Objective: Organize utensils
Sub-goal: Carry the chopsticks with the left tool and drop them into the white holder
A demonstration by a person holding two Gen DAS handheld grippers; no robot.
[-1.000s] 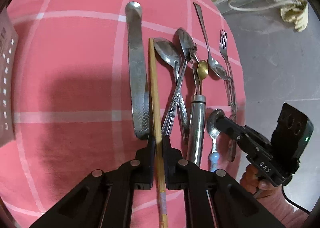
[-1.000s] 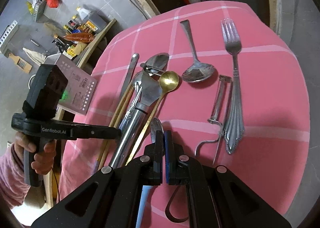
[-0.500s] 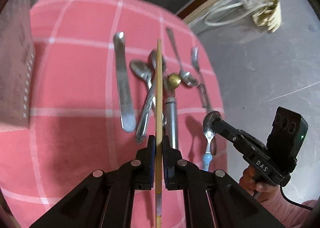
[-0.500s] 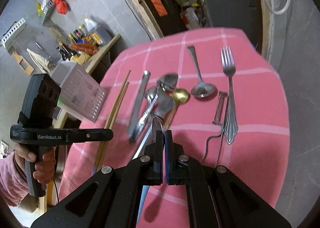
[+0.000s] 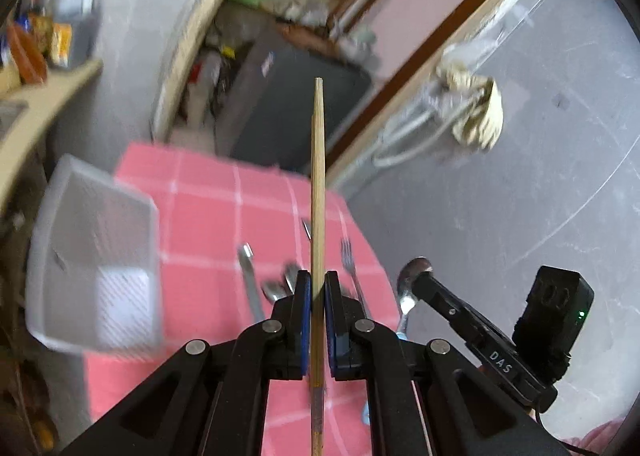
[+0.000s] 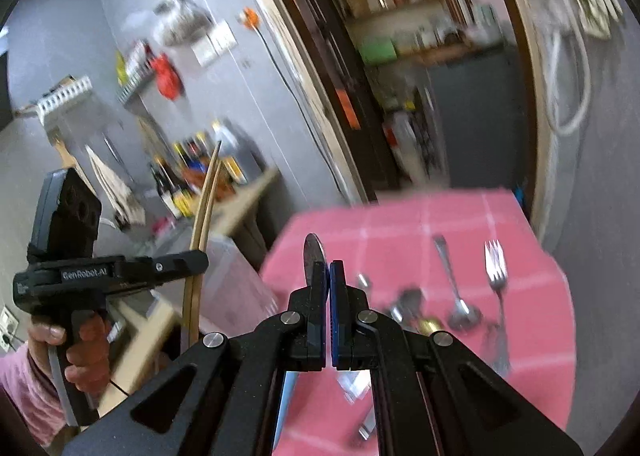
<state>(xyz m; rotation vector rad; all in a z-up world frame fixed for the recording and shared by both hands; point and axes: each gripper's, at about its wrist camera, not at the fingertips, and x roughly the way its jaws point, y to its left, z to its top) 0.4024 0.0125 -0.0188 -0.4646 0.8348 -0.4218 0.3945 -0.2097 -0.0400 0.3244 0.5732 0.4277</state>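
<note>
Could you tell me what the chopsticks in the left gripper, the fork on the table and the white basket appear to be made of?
The chopsticks look like bamboo or light wood: matte tan, unpainted shafts. The fork looks like stainless steel, silvery and reflective. The white basket seems to be plastic, pale and translucent with perforated walls, though motion blur leaves that uncertain.

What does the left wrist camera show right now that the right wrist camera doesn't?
Only the left wrist view shows the inside of the white basket and the right hand-held gripper gripping a spoon. Only the right wrist view shows that the left hand-held gripper holds two chopsticks, plus the person's hand. Both show the pink checked tablecloth, with a fork on it.
</note>
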